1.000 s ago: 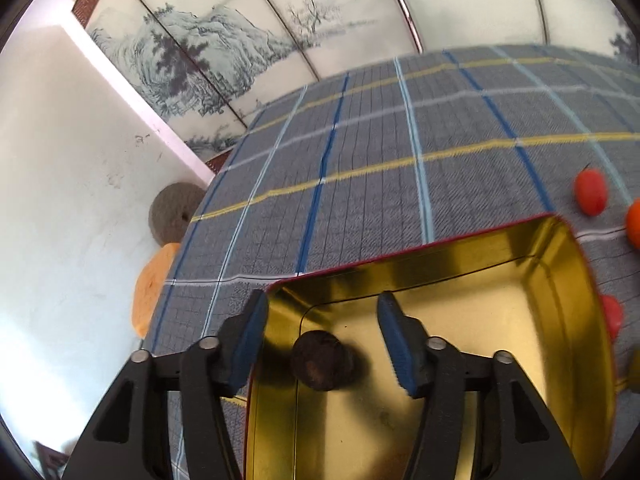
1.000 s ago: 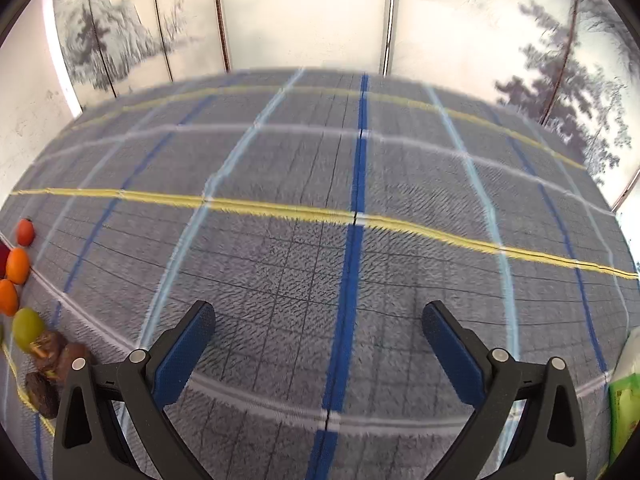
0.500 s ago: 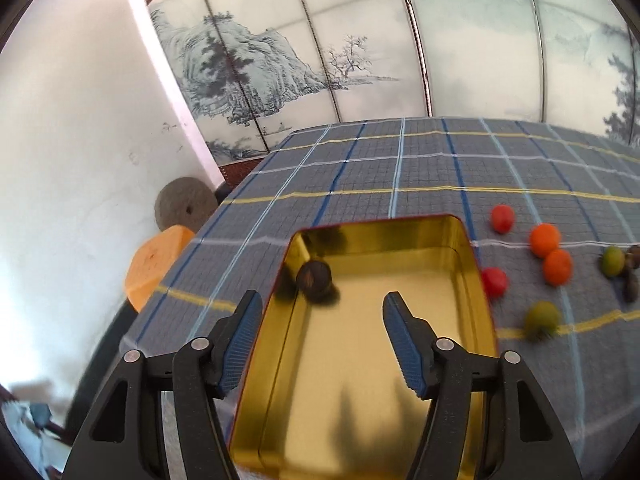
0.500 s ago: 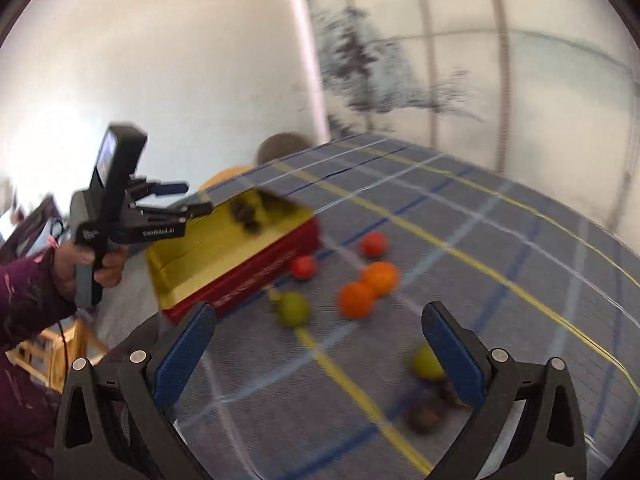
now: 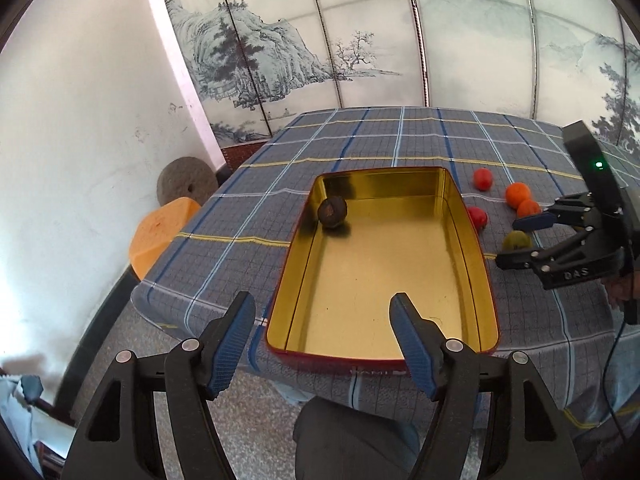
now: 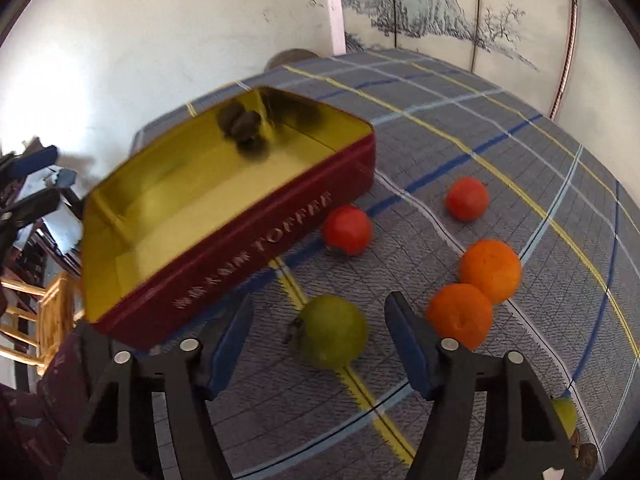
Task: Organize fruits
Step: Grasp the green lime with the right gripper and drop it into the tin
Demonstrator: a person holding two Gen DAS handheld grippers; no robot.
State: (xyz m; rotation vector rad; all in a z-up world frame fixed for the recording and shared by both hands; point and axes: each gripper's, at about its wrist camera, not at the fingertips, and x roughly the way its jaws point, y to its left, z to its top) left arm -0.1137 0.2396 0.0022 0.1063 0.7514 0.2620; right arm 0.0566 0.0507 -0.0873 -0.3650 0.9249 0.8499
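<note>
A tin, gold inside and red outside, lies on the checked tablecloth. One dark round fruit rests in its far left corner and looks blurred in the right wrist view. My left gripper hovers over the tin's near end, its jaws opening with nothing between them. My right gripper points down at a green fruit beside the tin. Its jaws are closing around the fruit, with gaps left on both sides. Two red fruits and two oranges lie close by.
An orange stool and a round stone disc stand off the table's left side. A second green fruit and small brown ones lie at the lower right. A person's knee is below the table's near edge.
My left gripper drew back from the dark fruit, which stays in the tin, and its jaws widened. My right gripper swung from bare cloth to the fruits and narrowed around the green one.
</note>
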